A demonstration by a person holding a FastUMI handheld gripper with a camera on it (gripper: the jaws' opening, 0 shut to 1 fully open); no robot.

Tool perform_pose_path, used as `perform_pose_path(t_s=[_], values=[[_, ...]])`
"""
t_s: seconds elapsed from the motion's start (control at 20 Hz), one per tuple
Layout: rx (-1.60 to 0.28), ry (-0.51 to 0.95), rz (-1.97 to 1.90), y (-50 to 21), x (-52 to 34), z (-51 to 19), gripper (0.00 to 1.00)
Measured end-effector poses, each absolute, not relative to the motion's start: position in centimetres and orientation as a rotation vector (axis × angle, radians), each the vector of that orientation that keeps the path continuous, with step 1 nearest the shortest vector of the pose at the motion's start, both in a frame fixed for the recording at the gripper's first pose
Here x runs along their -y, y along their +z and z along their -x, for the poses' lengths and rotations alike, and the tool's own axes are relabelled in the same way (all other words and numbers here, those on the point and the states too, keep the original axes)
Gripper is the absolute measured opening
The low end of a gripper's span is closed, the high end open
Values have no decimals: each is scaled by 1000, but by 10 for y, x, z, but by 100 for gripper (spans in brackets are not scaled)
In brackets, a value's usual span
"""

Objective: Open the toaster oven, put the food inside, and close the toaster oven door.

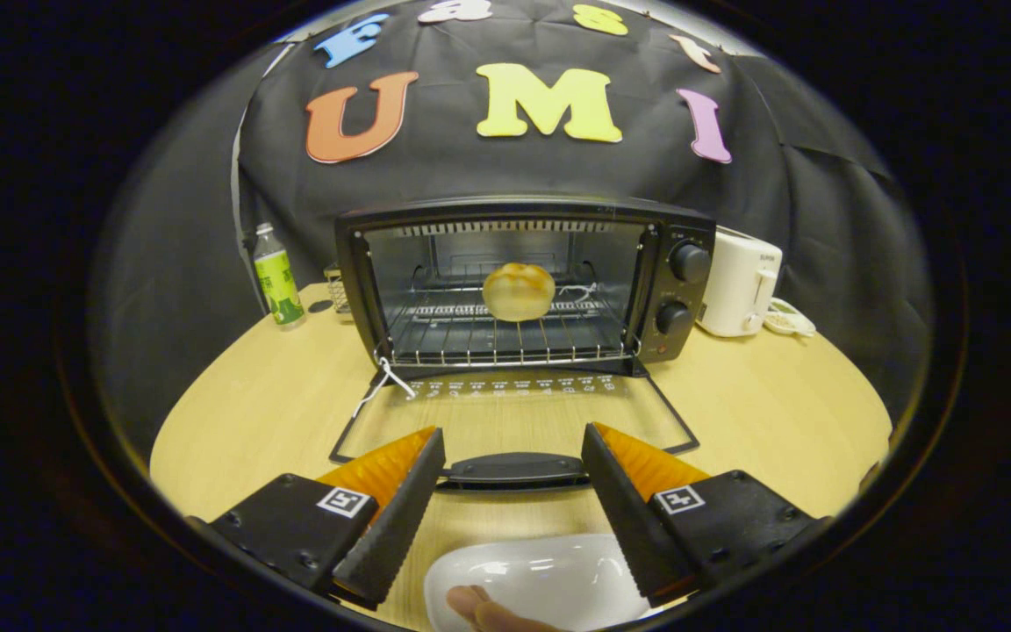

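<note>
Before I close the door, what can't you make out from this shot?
- Plate: near part cut off by the view's edge, behind a fingertip.
- Toaster oven knob markings: too small.
- Basket behind the oven: mostly hidden.
- Gripper open, near the door handle; contact unclear.

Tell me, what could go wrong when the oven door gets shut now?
1. The open gripper has its jaws either side of the door handle; a weak pinch might let the glass door slip and bang.
2. The white string at the door's hinge corner could get trapped.
3. The bun might roll off the rack if jolted.
</note>
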State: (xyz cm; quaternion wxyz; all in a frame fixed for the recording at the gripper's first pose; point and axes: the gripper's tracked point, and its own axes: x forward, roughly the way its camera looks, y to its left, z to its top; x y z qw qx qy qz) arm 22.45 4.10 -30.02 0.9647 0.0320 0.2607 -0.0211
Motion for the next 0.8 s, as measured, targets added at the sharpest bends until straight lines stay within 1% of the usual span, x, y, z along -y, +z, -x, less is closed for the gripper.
perform_pose_path(t_s=[0.1,0.2,0.4,0.6,0.7,0.8], values=[[-585,-4,-71,-312,-51,-211,100],[-598,-36,-27,-312,-43,-204,100],[-586,-59,-16,-310,-41,-215,100],[-623,-60,-22,-317,-41,-216,100],[-687,-60,-29,-327,-41,-207,100],[-672,-60,-38,-320,-39,-212,100]])
